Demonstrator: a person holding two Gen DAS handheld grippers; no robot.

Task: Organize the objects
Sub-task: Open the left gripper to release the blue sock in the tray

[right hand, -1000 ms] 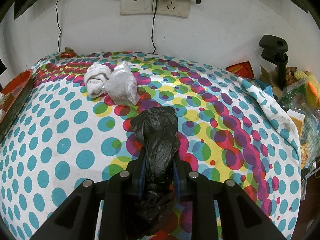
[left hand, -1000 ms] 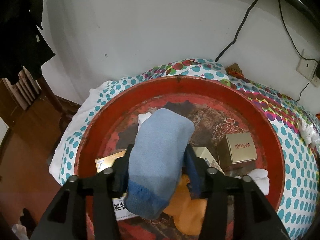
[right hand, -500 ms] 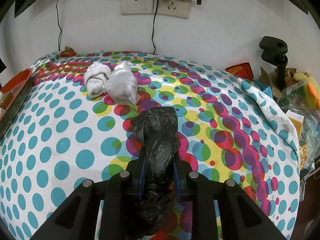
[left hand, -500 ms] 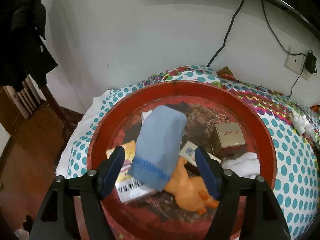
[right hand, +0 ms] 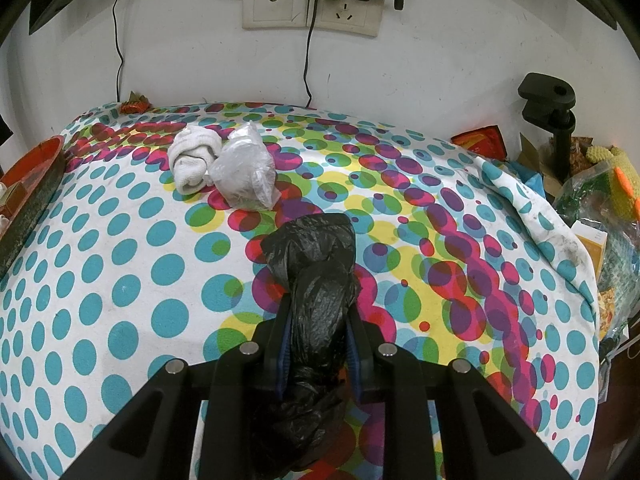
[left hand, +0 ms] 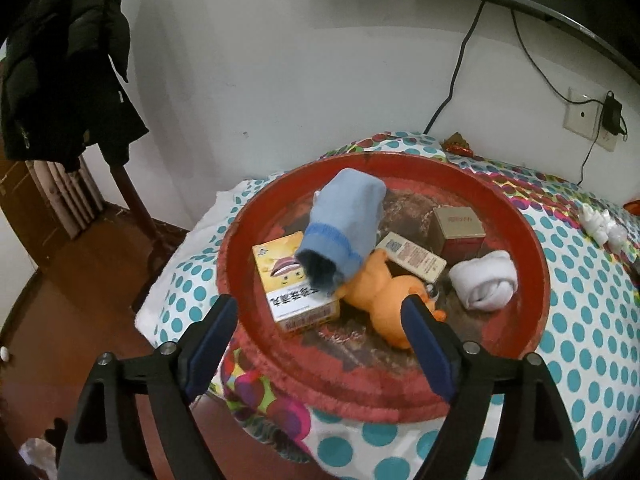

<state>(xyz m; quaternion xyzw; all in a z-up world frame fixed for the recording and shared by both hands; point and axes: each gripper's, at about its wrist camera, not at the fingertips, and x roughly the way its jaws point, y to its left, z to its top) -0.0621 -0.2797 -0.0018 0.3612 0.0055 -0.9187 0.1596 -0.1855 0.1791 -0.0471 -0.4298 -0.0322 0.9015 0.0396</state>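
Now the left gripper [left hand: 320, 316], jaws just opened and empty, hangs by the round red tray's [left hand: 532, 240] near rim; the soft, light blue rolled sock [left hand: 344, 224] lies inside on a yellow carton [left hand: 292, 280]. Right gripper [right hand: 318, 344] is clamped on a crumpled black plastic bag [right hand: 316, 276], light, slippery, best pinched mid-bundle.

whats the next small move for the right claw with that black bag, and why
Probably carry it left toward the red tray. The right claw is shut on the black bag above the dotted cloth, while the left claw, whose jaws have just been opening, stands empty with the blue sock lying in the tray among other collected things.
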